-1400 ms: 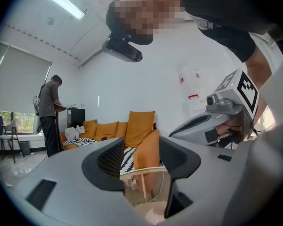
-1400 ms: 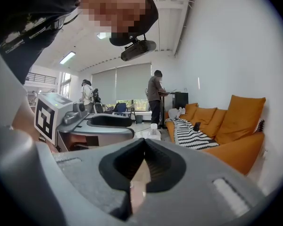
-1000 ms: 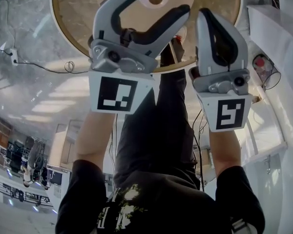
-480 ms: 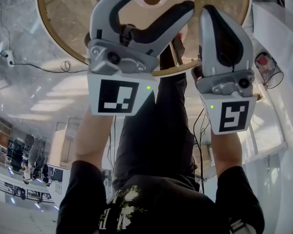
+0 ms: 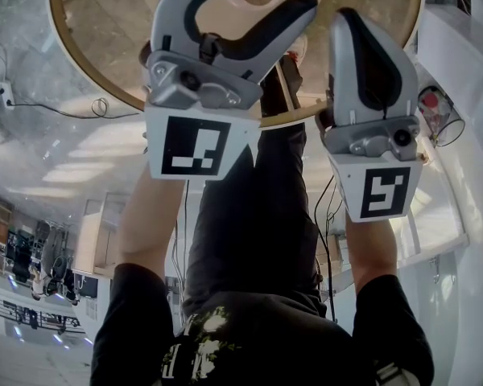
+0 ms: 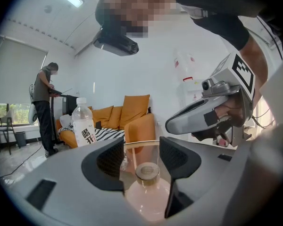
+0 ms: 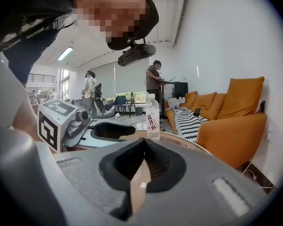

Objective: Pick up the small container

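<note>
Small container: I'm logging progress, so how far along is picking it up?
Done: the left gripper is lined up, with the small container between its open jaws. In hand: the jaws have not closed on it, and it stands on the round table. Left: close, grip and lift. The right gripper is shut and empty, beside the left one.

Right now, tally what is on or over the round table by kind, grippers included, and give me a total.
Small container: 1
Water bottle: 1
Grippers: 2 (left gripper, right gripper)
Total: 4
</note>
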Tool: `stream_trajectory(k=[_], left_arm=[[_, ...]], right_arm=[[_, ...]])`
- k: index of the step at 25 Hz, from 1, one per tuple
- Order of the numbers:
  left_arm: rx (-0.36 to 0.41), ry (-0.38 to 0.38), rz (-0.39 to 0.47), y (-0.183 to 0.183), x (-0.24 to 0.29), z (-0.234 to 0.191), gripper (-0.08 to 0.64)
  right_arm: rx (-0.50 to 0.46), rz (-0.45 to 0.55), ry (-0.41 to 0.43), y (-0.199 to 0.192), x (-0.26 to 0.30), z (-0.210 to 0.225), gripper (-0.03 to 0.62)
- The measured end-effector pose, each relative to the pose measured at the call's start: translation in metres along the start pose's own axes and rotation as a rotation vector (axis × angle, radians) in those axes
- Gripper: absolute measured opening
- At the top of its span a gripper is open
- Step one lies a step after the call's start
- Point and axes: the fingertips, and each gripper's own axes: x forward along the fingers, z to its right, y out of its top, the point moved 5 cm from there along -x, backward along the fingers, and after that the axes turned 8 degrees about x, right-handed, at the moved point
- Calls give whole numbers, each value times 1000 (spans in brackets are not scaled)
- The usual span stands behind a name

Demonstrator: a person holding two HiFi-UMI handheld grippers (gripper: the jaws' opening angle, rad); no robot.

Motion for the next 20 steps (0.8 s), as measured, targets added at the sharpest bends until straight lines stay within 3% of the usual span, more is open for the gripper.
stream_trajectory(k=[9, 14, 20], left_arm=[[-16, 1, -36, -22, 11, 11, 223], [-4, -7, -45, -35, 13, 14, 135], [11, -16, -45, -34, 13, 16, 123]], right_arm=[[0, -20, 1, -14, -4, -1, -3], [10, -24, -8, -24, -1, 1, -3], [40, -25, -35, -30, -3, 9, -4]])
